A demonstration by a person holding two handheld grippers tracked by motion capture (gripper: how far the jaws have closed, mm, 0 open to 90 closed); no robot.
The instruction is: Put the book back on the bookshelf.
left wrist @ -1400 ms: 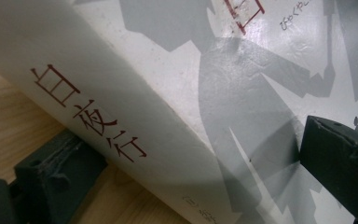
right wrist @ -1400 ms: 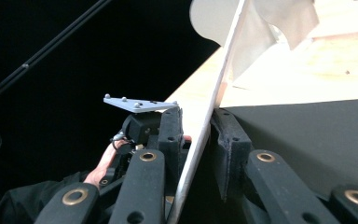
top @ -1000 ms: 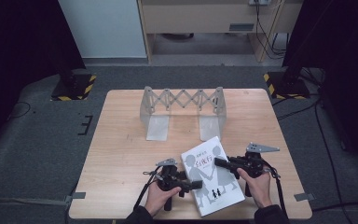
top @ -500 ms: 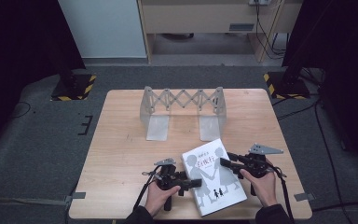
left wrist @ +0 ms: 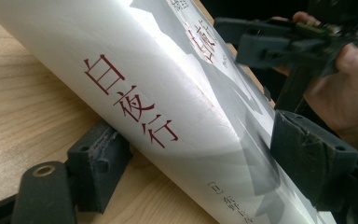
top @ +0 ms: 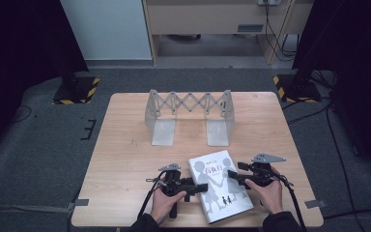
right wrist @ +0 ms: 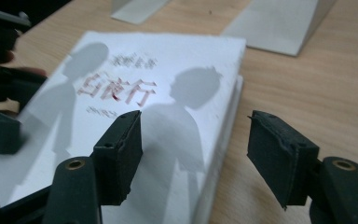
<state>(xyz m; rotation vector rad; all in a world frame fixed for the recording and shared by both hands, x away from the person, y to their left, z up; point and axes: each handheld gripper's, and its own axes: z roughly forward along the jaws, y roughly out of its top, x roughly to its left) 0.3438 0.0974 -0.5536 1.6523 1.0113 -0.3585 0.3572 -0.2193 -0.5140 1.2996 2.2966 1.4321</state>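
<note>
A white book [top: 221, 189] with grey silhouettes and red characters lies near the table's front edge. My left gripper [top: 196, 186] comes at its left side. In the left gripper view my left gripper [left wrist: 205, 161] has the book's spine [left wrist: 168, 93] between its jaws, one pad against the spine's lower edge and the other on the cover. My right gripper [top: 233, 176] reaches the book's right edge. In the right gripper view my right gripper [right wrist: 196, 144] is open, one jaw over the cover [right wrist: 121, 93], the other over bare wood beside it.
A grey folding scissor rack [top: 188, 104] with two flat feet stands upright at the table's middle rear; its feet [right wrist: 279, 18] lie just past the book. The wooden table [top: 125, 159] is bare to the left. Dark floor surrounds it.
The book has slid and turned slightly toward the person. Both grippers shifted with it at its two sides.
</note>
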